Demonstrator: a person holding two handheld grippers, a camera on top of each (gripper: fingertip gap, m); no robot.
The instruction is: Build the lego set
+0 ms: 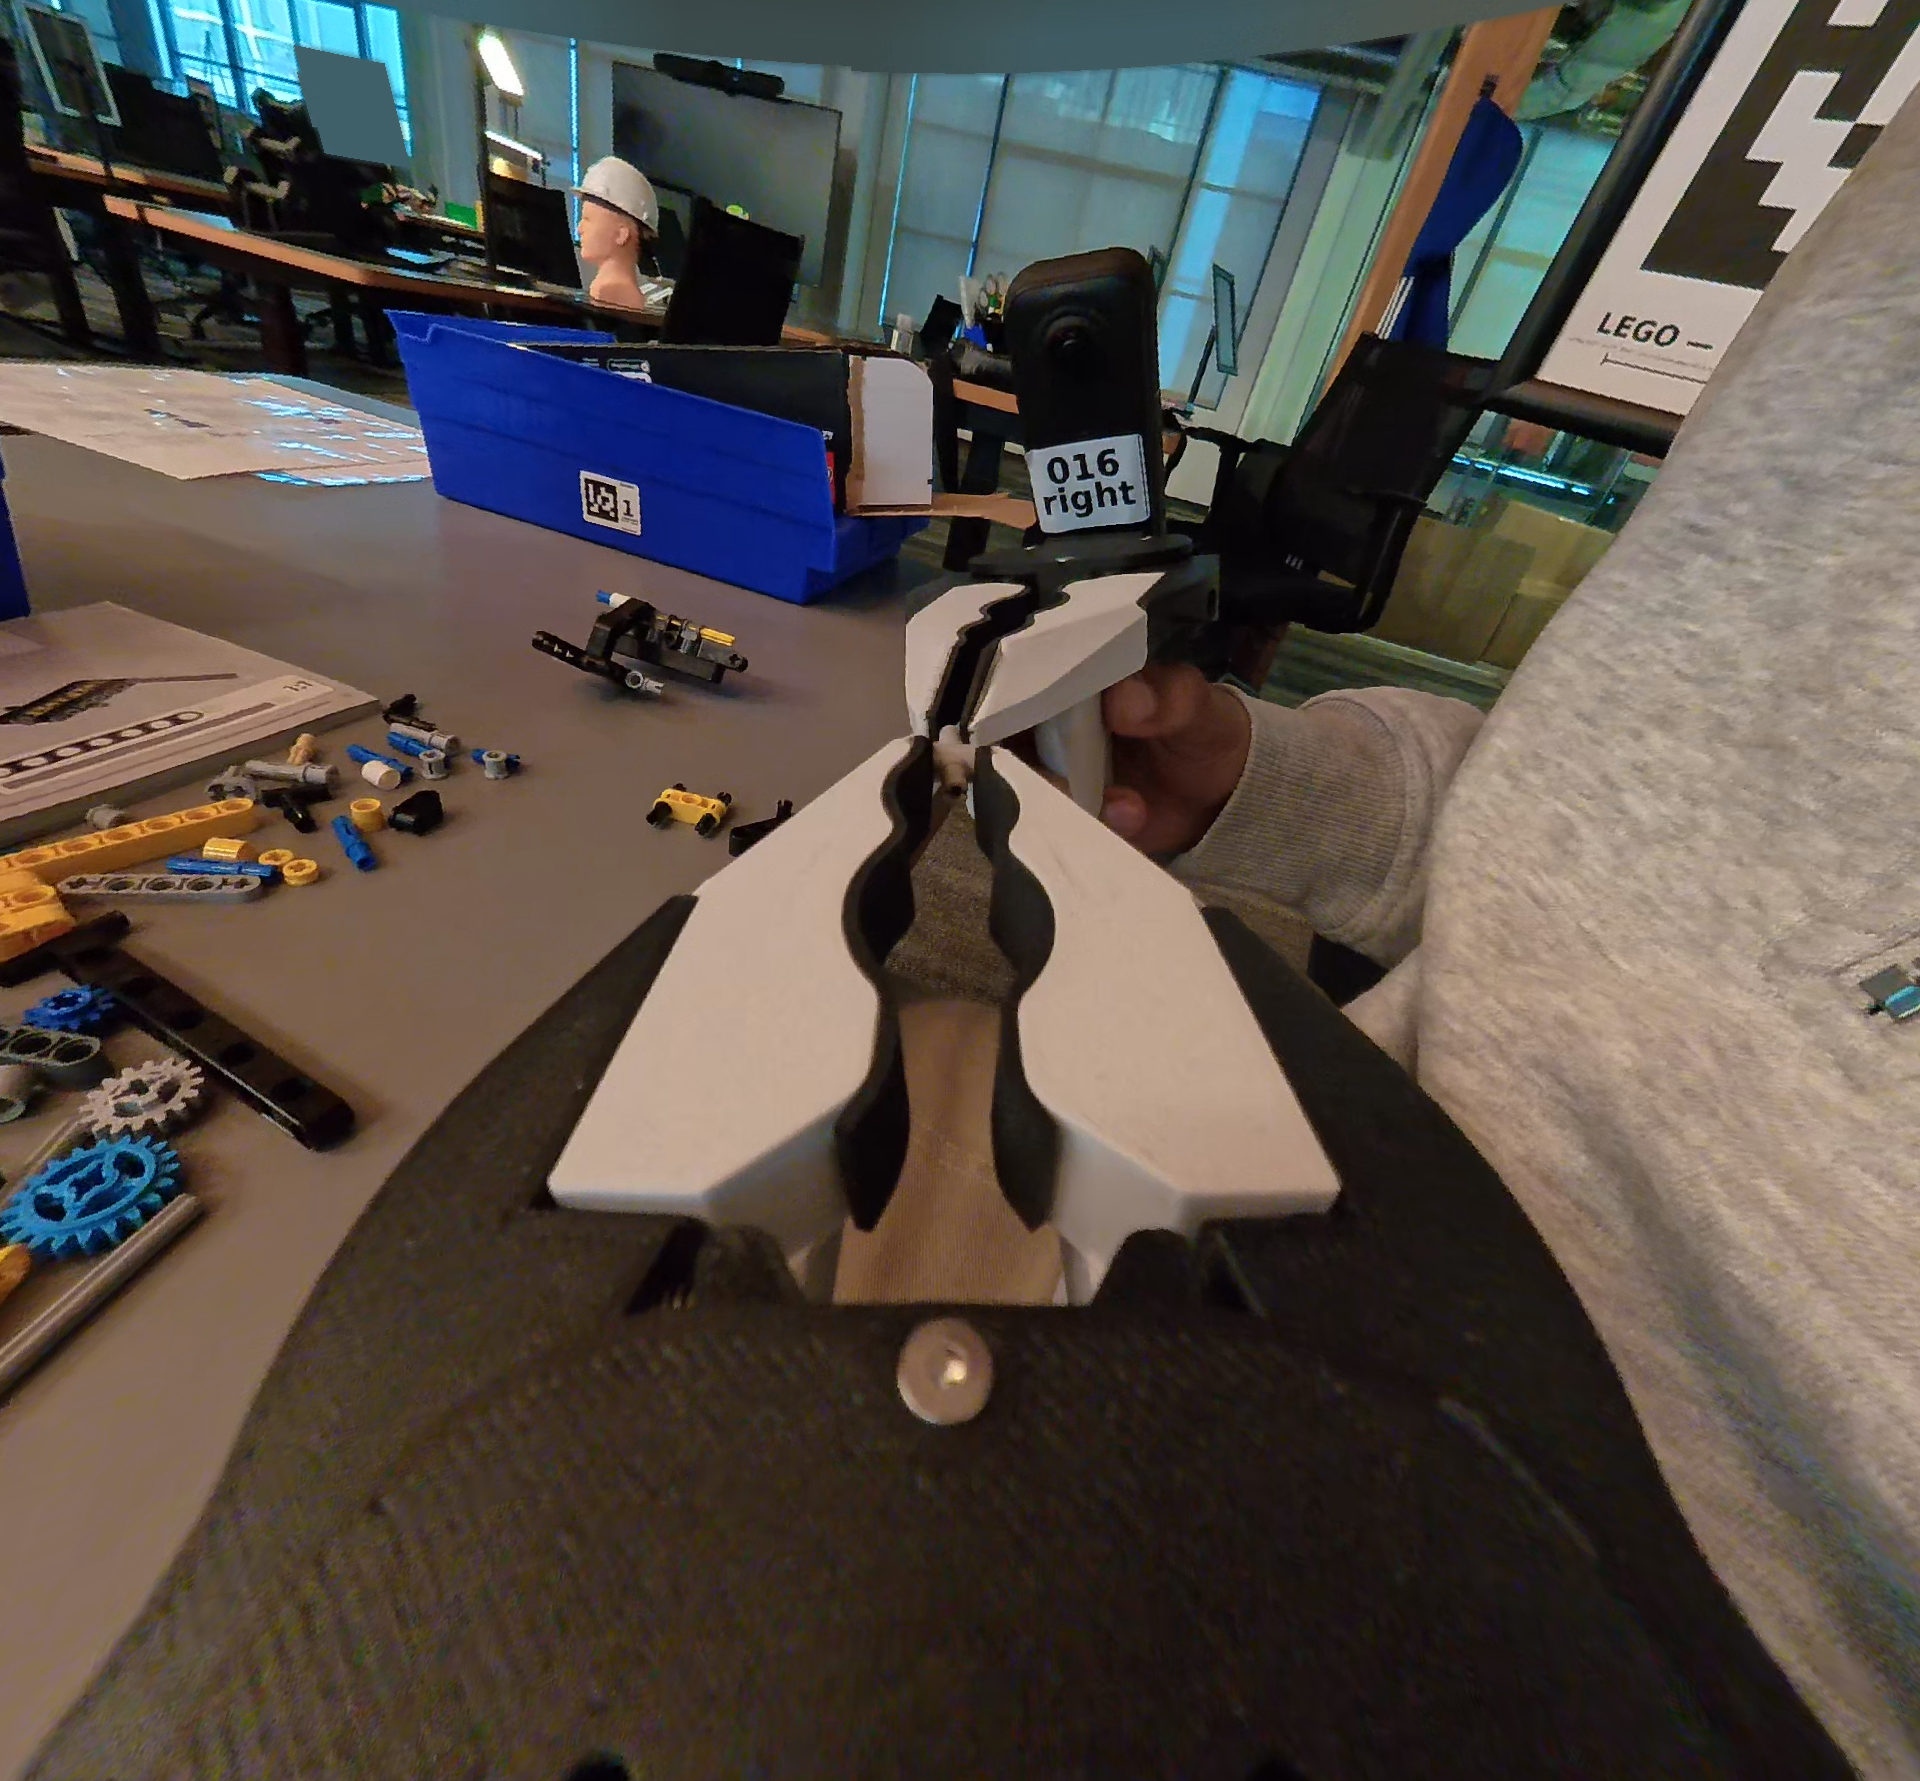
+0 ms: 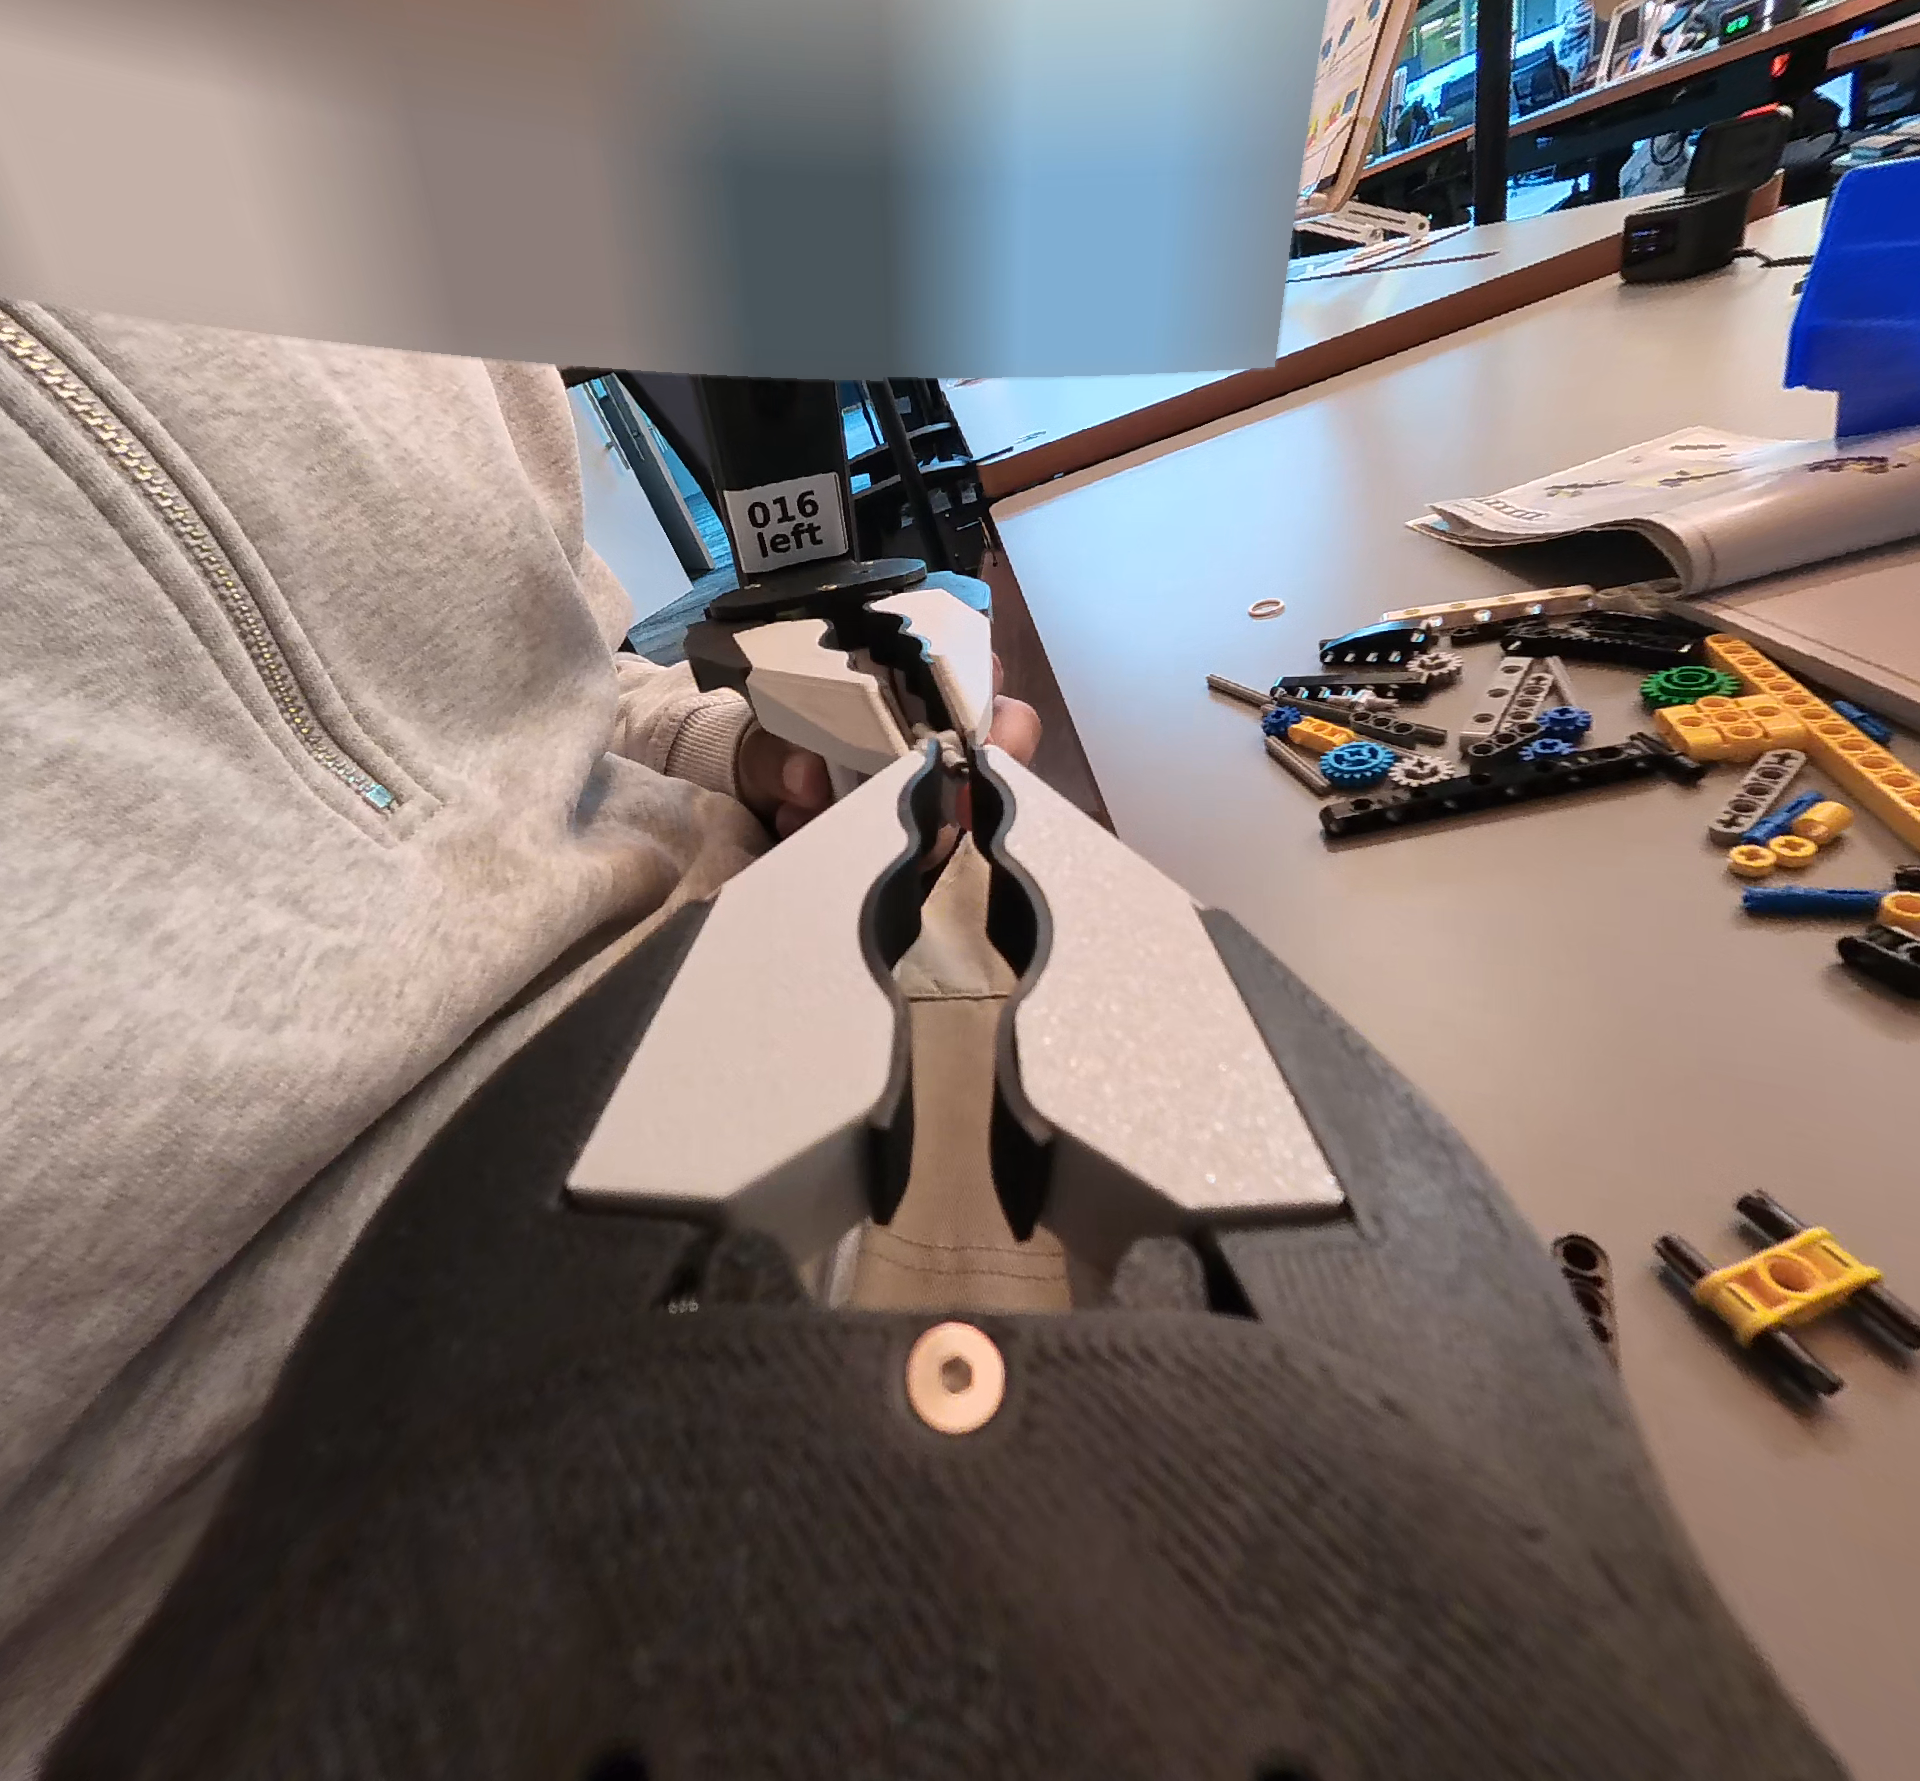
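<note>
The left gripper (image 1: 948, 763) and the right gripper (image 2: 948, 763) meet tip to tip above the person's lap, off the table (image 1: 582, 796) edge. Between the two sets of tips sits a small light grey pin (image 1: 950, 765), seen again in the right wrist view (image 2: 951, 757). Both pairs of fingers are drawn in narrow at the tips and appear to pinch this pin from opposite ends; whether each tip bears on it firmly cannot be told. Judgement: the pin is held in mid-air so that it can be regripped or passed from one gripper to the other.

The remaining set parts lie on the table. In the left wrist view:
- black partial assembly (image 1: 644, 651) at 11 o'clock from the tips
- yellow connector with black pins (image 1: 688, 806) at 9 o'clock, near
- loose blue and grey pins (image 1: 416, 755) farther along 9 o'clock
- blue gear (image 1: 88, 1196) and black beam (image 1: 208, 1056) at 8 o'clock
- instruction booklet (image 1: 156, 703) at 9 o'clock, far
- blue bin (image 1: 644, 464) at 11 o'clock, behind the assembly

In the right wrist view the yellow connector (image 2: 1785, 1284) lies at 4 o'clock and the yellow beams (image 2: 1797, 734) at 3 o'clock
</note>
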